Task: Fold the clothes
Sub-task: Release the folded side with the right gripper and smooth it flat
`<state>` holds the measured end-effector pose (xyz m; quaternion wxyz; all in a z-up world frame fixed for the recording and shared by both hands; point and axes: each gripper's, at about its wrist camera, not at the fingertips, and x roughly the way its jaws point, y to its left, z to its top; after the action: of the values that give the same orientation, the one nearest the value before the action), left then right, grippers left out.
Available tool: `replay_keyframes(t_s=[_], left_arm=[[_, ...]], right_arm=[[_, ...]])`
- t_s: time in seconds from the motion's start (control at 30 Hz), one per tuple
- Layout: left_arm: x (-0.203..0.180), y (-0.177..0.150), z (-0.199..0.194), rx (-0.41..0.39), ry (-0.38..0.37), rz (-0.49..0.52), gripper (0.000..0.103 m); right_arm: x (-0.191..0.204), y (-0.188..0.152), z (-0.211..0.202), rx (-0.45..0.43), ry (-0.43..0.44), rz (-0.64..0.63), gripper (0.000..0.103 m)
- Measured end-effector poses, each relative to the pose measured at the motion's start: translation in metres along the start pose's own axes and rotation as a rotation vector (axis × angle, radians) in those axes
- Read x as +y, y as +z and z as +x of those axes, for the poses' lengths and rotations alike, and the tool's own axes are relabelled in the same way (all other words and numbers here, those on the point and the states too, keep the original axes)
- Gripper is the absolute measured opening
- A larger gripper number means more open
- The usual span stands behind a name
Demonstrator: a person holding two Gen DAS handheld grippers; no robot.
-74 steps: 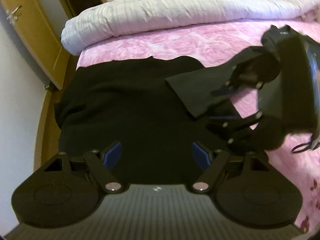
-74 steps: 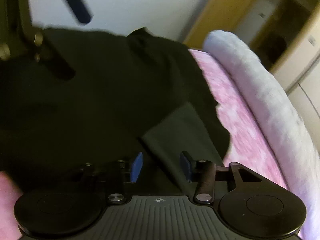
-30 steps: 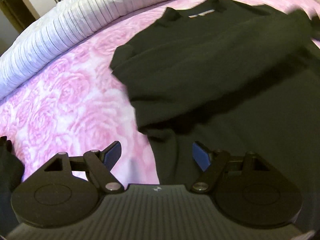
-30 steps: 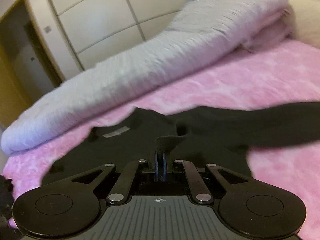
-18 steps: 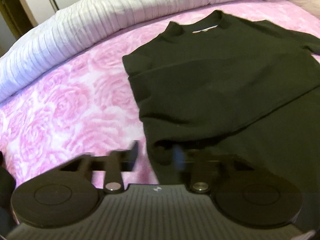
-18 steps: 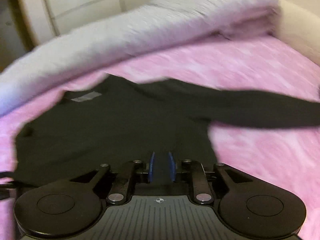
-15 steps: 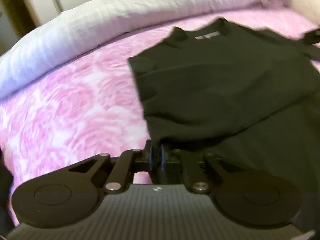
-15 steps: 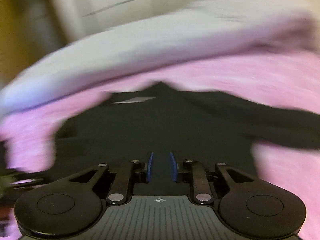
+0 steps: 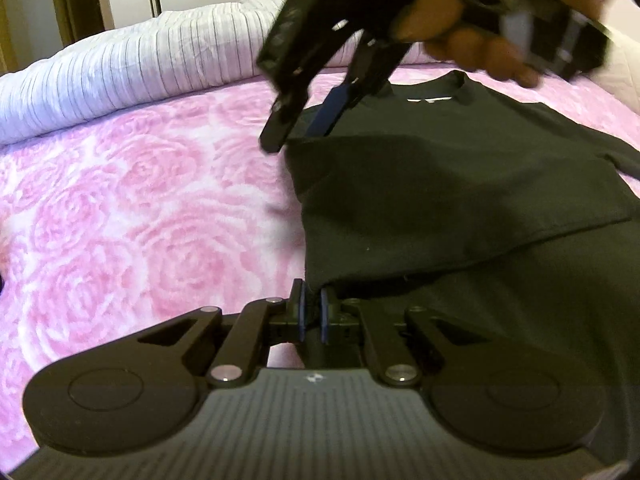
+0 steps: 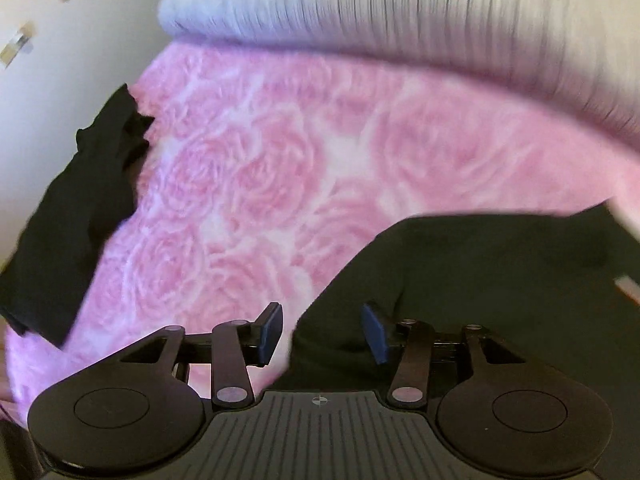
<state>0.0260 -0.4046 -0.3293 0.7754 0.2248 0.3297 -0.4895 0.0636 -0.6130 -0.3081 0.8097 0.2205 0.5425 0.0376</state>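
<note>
Black shirt (image 9: 460,184) corner pinched in left hand-held gripper (image 9: 312,312); right hand-held gripper (image 10: 320,330) opening over its edge.

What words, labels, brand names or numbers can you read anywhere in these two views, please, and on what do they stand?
No text can be read in either view.
Neck label inside the collar of the black T-shirt: a white strip, too small and blurred to read.
Left gripper and right gripper bodies: each bears only a small round mark, no letters.
Pink rose-pattern blanket: no writing.
</note>
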Motion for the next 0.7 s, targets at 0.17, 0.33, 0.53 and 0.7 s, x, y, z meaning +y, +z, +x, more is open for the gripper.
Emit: replay_keyframes(t_s=[0.17,0.33,0.53,0.7], left_arm=[[0.007,-0.001,0.006,-0.001,-0.002,-0.026,0.005],[0.012,-0.003,0.009,0.008,-0.017,-0.068,0.005],[0.015,-0.003,0.009,0.008,-0.03,-0.103,0.005],[0.015,-0.004,0.008,0.011,-0.029,-0.113,0.005]], right_arm=[[-0.02,0.039,0.003,-0.099,-0.055,0.046,0.001],[-0.018,0.037,-0.017,-0.184,-0.042,0.033,0.003],[-0.018,0.018,-0.002,-0.096,-0.061,0.0,0.05],[-0.02,0.032,0.027,-0.16,-0.05,-0.039,0.037]])
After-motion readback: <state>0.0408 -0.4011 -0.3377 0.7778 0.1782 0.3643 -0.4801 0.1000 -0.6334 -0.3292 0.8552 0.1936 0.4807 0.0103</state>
